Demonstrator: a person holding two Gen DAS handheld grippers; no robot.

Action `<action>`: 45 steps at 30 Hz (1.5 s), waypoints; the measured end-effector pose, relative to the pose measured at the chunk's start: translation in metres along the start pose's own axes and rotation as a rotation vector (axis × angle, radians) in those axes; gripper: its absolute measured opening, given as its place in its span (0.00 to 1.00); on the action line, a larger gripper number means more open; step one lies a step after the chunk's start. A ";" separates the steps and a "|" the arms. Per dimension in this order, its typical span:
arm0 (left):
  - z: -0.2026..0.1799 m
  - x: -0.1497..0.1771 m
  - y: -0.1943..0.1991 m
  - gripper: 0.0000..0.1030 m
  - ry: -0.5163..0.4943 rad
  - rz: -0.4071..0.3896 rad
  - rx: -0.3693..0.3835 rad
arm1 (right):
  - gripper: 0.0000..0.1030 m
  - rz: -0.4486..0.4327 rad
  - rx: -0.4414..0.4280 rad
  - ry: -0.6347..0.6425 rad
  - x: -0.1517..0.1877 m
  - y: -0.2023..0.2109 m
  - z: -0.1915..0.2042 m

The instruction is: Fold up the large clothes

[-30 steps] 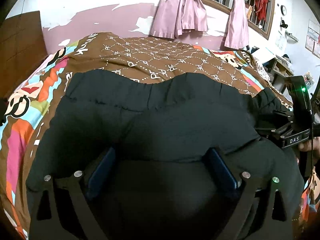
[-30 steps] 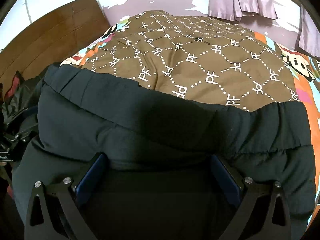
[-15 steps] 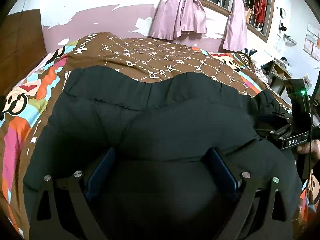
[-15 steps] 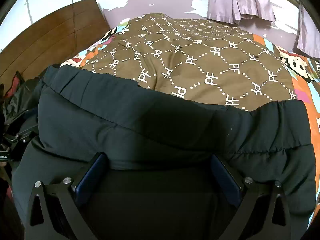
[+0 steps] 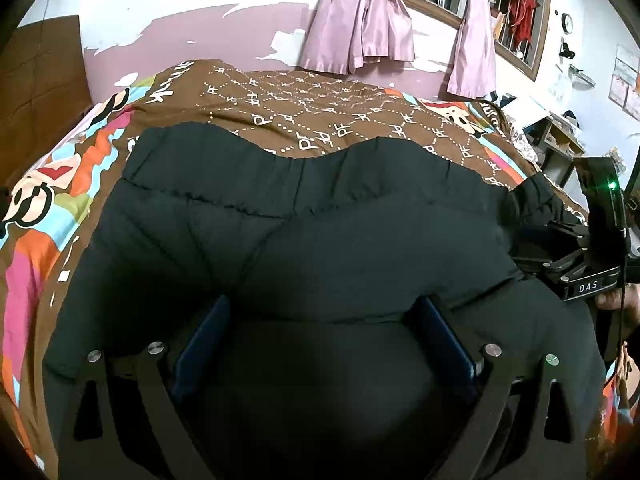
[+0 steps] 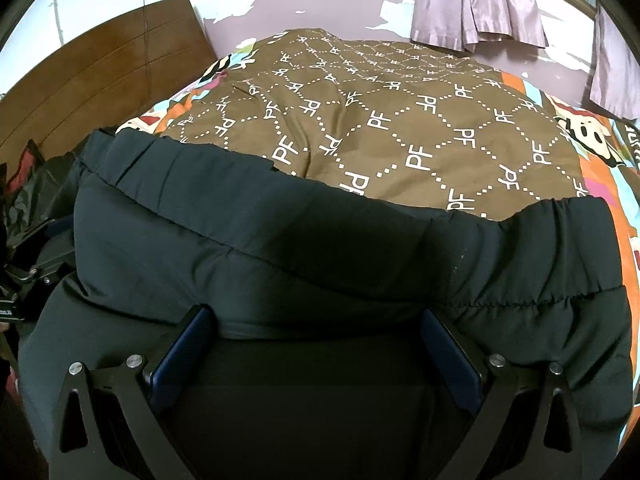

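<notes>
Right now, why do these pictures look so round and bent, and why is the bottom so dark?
Left wrist view: fisheye bends the pink-curtained window, corners black. Right wrist view: the brown patterned bedspread bulges likewise; the black padded garment swallows light, so detail near the blue-padded fingers is murky.

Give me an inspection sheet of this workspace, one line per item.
Surface: bed with brown PF-print quilt, coloured border.
Job's things: black padded garment spread on the quilt, elastic hem toward the wall.
Clutter: dark bag-like heap beside the bed.
Grippers: left gripper and right gripper open, fingers spread over the garment.
Cables: thin cable by the right gripper.
Surroundings: pink curtains, barred window, wooden headboard, peeling wall.
</notes>
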State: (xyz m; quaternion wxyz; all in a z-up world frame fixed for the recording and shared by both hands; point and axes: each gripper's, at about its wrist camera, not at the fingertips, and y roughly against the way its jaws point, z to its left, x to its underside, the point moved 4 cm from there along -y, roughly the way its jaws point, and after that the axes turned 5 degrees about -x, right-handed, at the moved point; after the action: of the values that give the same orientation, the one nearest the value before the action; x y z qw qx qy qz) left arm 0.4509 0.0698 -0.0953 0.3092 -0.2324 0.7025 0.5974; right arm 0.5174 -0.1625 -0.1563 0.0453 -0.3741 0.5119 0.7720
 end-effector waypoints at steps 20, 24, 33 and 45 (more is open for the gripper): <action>0.009 -0.003 0.042 0.92 -0.010 -0.048 -0.017 | 1.00 -0.203 0.054 -0.006 0.017 0.044 0.000; 0.033 0.000 0.068 0.92 0.062 -0.118 -0.034 | 1.00 -0.299 0.105 -0.027 0.028 0.075 -0.007; 0.103 0.012 0.071 0.92 0.259 0.011 0.022 | 1.00 -0.296 0.065 -0.127 0.066 0.123 -0.054; 0.120 0.042 0.046 0.99 0.377 0.111 0.117 | 1.00 -0.152 -0.070 -0.386 0.097 0.106 -0.128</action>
State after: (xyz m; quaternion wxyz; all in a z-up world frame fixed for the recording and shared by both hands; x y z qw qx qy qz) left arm 0.4090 0.1980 -0.1046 0.1516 -0.2826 0.7933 0.5176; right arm 0.4680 -0.3487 -0.1621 0.1875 -0.2583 0.4367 0.8411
